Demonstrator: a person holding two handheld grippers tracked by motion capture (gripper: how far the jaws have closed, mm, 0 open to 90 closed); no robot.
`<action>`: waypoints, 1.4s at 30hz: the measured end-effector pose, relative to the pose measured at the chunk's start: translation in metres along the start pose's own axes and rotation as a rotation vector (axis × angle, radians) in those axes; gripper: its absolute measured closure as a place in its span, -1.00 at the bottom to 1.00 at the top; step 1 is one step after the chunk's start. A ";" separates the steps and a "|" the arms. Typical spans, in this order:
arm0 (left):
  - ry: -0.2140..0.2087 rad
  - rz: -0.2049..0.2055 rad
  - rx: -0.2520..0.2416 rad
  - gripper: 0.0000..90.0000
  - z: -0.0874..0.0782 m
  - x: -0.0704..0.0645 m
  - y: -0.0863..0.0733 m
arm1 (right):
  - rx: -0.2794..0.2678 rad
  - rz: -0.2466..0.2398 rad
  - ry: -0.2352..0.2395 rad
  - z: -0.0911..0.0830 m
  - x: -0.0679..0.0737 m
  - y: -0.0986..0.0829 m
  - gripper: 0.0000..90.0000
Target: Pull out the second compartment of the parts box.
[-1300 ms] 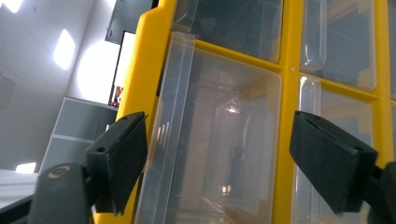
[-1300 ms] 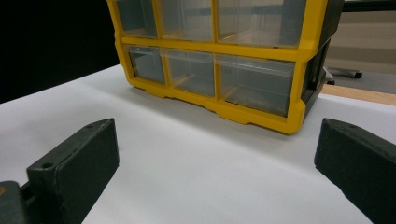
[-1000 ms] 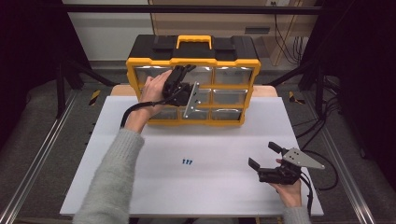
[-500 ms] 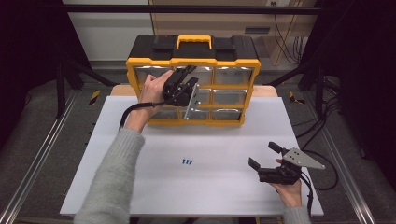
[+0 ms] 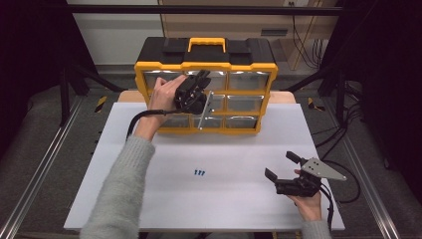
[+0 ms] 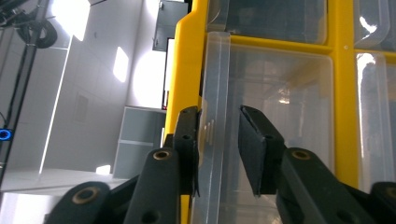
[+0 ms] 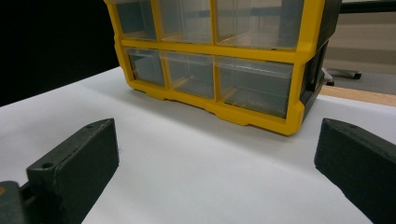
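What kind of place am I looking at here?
Probably a lab or workshop bench set up for recording: a white table inside dark metal framing, a yellow drawer organizer, and loose cables trailing beside it.

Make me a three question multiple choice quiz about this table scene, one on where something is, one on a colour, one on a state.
1. Where do the small blue pieces lie?
A. on the white table, in front of the organiser
B. inside a drawer
C. in the right claw

2. What colour is the organiser's frame?
A. red
B. yellow
C. green

3. How does the right claw stand?
A. shut on a drawer
B. shut on the blue pieces
C. open and holding nothing

Answers:
1 A, the high view shows them on the bare tabletop.
2 B, yellow bars run between the clear drawers.
3 C, the right gripper view shows its jaws wide apart over the table, while the left claw works at a clear drawer.
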State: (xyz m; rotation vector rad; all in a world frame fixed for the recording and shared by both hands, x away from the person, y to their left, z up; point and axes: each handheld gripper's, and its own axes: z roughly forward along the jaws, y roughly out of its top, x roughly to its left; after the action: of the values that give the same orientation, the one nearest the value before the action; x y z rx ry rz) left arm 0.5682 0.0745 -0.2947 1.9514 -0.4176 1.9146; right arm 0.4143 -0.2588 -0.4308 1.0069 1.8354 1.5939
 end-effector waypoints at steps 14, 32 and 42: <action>0.038 0.066 -0.004 0.70 0.000 -0.001 -0.001 | 0.000 -0.009 -0.001 -0.001 -0.001 0.000 -0.99; 0.043 0.126 0.008 0.74 0.000 -0.003 0.001 | -0.001 -0.013 0.002 -0.002 -0.002 0.000 -0.99; 0.035 0.134 0.006 0.74 -0.003 -0.002 0.002 | -0.003 -0.003 -0.001 -0.001 -0.001 0.001 -0.99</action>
State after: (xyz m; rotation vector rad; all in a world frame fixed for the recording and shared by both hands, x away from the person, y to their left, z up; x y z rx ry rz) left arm 0.5642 0.0740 -0.2969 1.9352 -0.5456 2.0303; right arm 0.4142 -0.2606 -0.4300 1.0031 1.8328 1.5938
